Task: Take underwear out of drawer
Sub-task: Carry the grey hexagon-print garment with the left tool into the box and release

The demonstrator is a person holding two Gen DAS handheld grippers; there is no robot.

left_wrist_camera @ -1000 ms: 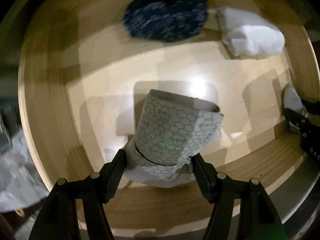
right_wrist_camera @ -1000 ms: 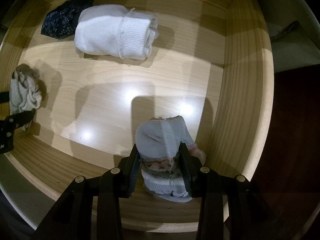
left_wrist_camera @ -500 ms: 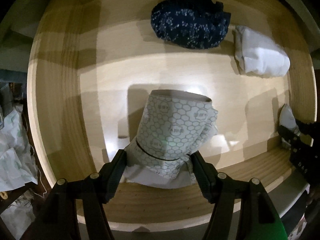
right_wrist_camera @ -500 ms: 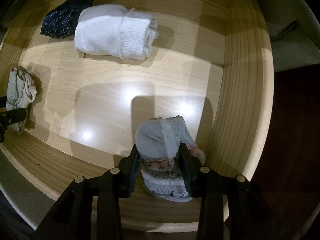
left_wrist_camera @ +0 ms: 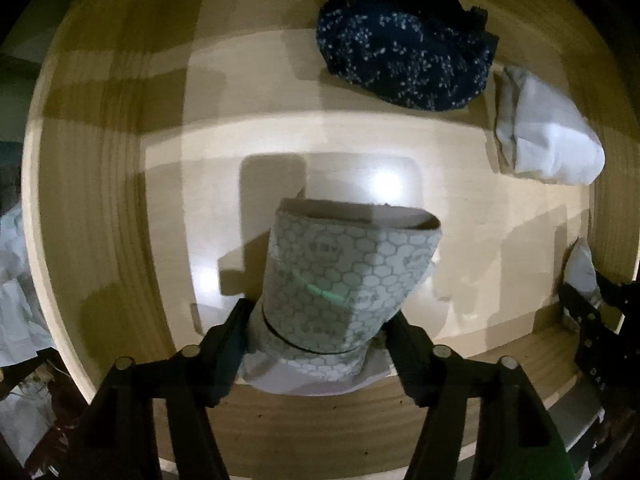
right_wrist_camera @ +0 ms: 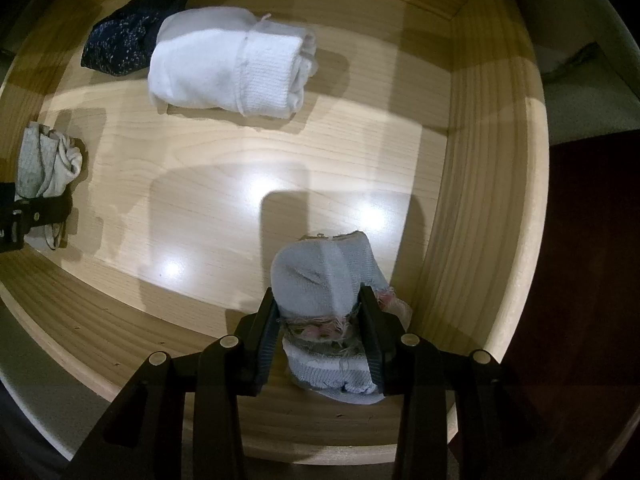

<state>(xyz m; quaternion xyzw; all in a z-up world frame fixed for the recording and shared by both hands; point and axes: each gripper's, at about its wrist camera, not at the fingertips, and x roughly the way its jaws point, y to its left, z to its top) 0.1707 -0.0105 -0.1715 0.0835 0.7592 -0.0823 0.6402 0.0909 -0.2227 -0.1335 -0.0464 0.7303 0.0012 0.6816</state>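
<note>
Dim, glare spots on wood (edges bowed, left view blurred)

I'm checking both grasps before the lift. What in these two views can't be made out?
- Left wrist view: the lower end of the hexagon-print roll is hidden behind the left tongs.
- Left wrist view: the right tongs are cut off by the frame edge.
- Right wrist view: the far part of the dark speckled bundle is covered by the white roll.
</note>
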